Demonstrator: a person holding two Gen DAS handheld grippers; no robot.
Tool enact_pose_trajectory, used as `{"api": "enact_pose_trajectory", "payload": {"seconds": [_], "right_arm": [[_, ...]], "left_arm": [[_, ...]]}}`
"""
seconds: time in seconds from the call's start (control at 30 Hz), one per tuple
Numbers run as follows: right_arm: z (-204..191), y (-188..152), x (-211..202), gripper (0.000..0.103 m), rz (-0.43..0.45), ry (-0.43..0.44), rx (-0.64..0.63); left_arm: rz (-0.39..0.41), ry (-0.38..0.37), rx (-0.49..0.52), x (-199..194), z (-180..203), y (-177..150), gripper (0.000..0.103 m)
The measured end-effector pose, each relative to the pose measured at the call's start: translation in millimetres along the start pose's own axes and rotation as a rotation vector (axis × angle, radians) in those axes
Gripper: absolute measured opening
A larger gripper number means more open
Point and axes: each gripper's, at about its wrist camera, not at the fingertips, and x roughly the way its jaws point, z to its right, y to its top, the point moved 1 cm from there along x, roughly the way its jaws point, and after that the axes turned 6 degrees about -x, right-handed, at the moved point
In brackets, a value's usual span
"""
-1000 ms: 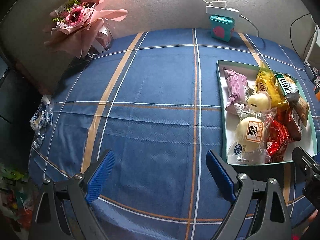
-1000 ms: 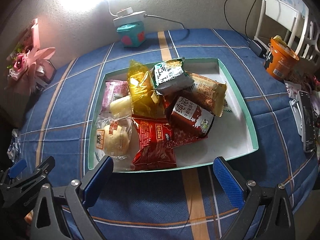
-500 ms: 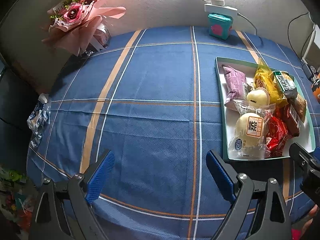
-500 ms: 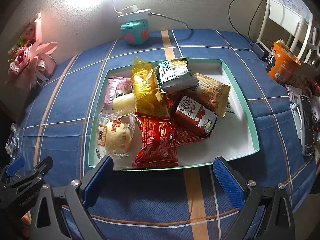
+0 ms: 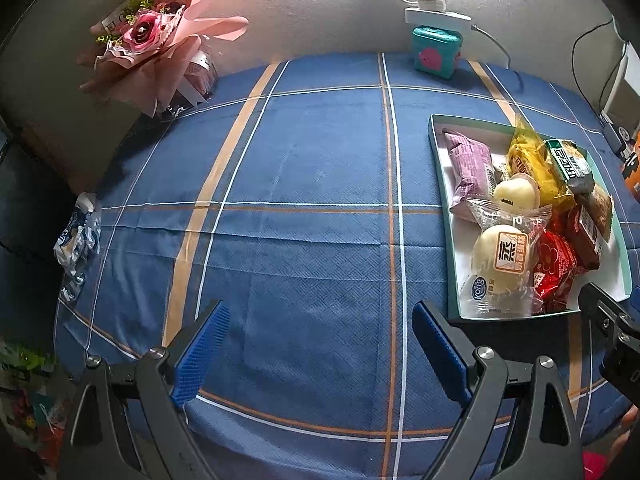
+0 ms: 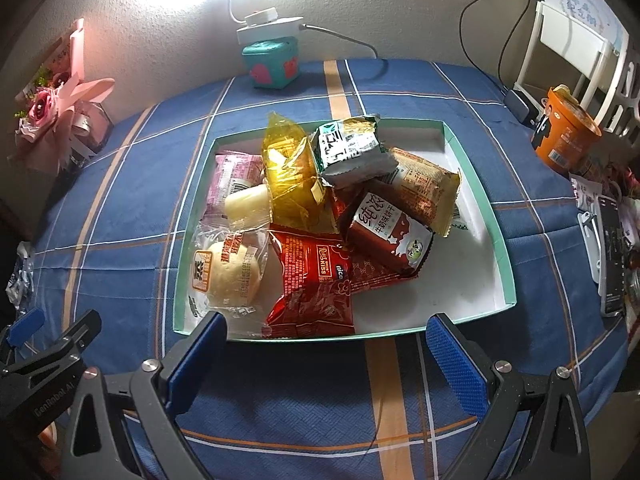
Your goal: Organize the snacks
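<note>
Blue checked cloth (image 5: pixel 304 184) covers the table we work over, crossed by orange and white lines. At its far left edge we see a crumpled blue-and-white wrapper (image 5: pixel 76 240), and behind it, against the wall, a pink bouquet (image 5: pixel 156 40). Our left gripper (image 5: pixel 320 344) hangs over bare cloth with its blue pads spread wide and nothing between them. Further along the wall stands a teal box (image 6: pixel 272 64) with a white power strip (image 6: pixel 270 26) resting on top.

Right of centre lies the mint-rimmed tray (image 6: pixel 496 236), holding all the snacks in a loose heap. From its left side we find a pink packet (image 6: pixel 232 176), a pale jelly cup (image 6: pixel 246 202) and a wrapped steamed bun (image 6: pixel 228 272); then a yellow bag (image 6: pixel 292 176) and a red packet (image 6: pixel 312 284) at the near rim; then a green-and-white packet (image 6: pixel 352 152) lying on top, a dark red milk biscuit pack (image 6: pixel 388 236) and a gold-brown packet (image 6: pixel 424 188). The tray's right portion is bare white.

Our right gripper (image 6: pixel 328 360) hovers just before the tray's near rim, its jaws wide apart and empty. Beyond the tray's right side stands an orange cup (image 6: pixel 564 136), near a white rack (image 6: pixel 572 40).
</note>
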Motion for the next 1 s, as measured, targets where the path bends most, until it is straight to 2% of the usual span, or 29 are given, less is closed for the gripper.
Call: {"api": "enact_pose_trajectory", "payload": {"seconds": [1.0], "right_arm": [[-1.0,2.5,0.6,0.101,0.005,0.01,-0.015]], "left_arm": [[0.016,0.024,0.004,-0.1,-0.2,4.2,0.093]]}}
